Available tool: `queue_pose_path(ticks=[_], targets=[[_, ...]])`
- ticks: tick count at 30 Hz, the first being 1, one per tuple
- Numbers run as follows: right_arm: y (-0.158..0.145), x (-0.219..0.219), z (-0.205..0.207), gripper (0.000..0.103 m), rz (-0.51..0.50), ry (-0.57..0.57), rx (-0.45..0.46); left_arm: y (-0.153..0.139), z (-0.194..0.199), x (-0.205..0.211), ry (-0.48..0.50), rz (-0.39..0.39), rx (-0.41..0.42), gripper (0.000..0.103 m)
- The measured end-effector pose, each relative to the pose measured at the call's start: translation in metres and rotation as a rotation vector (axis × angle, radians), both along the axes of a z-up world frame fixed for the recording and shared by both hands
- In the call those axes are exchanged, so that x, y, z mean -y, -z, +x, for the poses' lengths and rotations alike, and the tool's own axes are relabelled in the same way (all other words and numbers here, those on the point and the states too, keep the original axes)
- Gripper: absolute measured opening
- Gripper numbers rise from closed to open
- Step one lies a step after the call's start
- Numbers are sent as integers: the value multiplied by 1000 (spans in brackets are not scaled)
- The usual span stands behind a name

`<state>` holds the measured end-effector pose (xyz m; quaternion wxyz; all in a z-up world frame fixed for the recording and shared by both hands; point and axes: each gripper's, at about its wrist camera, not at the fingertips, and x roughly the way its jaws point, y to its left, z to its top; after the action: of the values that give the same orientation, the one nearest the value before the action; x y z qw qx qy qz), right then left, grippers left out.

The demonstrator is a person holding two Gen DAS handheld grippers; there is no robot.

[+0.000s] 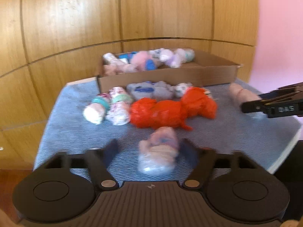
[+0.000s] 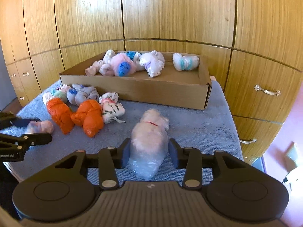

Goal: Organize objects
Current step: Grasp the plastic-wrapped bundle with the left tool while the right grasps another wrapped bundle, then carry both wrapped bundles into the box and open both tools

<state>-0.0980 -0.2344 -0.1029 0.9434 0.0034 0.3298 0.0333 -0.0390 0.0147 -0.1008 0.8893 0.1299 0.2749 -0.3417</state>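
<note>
left wrist view: the whole picture is smeared. the left gripper (image 1: 151, 147) has its jaws wide apart, with a small pink bundle in clear plastic (image 1: 158, 152) lying on the blue towel (image 1: 75, 132) between them; the pads do not seem to press on it, though the blur hides the exact edges. beyond it lie two orange bags (image 1: 170, 107), some white rolled socks (image 1: 108, 106) and a grey bundle (image 1: 149, 90), their patterns unreadable. the cardboard box (image 1: 170, 75) sits at the far end against the wooden cupboard doors (image 1: 75, 19), part filled with pastel bundles. the right gripper (image 1: 272, 106) enters from the right edge, mostly cut off.

right wrist view: sharper. the right gripper (image 2: 149, 151) straddles a fluffy pale pink bundle in a clear bag (image 2: 149, 141); the pads stand right at its sides, and whether they squeeze it i cannot tell. the left gripper (image 2: 24, 134) pokes in at the left edge, body cut off, a small pink bundle (image 2: 40, 126) between its fingers. the box (image 2: 136, 92) holds several bundles, its near wall hiding their undersides.
</note>
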Motion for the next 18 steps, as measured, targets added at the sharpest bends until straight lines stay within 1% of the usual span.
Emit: queue_pose_path(ticks=[3, 5, 6, 7, 8, 9, 10, 14, 18], targets=[[3, 0, -2, 40, 3, -2, 4, 1, 2, -4, 10, -24, -20, 79], [3, 0, -3, 40, 5, -3, 3, 1, 0, -4, 28, -27, -18, 73], [3, 0, -4, 37, 3, -8, 6, 0, -1, -4, 37, -31, -22, 67], [4, -1, -4, 35, 4, -14, 6, 0, -2, -4, 43, -30, -21, 58], [3, -1, -4, 33, 2, -18, 10, -1, -3, -4, 55, -31, -23, 52], [2, -1, -5, 32, 2, -20, 14, -2, -4, -3, 63, -32, -29, 42], [2, -1, -5, 31, 0, -24, 15, -3, -5, -2, 66, -28, -32, 40], [-4, 3, -10, 30, 9, -40, 23, -7, -7, -3, 83, -24, -57, 39], [-14, 11, -22, 30, 15, -56, 32, -22, -8, -5, 100, -25, -66, 39]])
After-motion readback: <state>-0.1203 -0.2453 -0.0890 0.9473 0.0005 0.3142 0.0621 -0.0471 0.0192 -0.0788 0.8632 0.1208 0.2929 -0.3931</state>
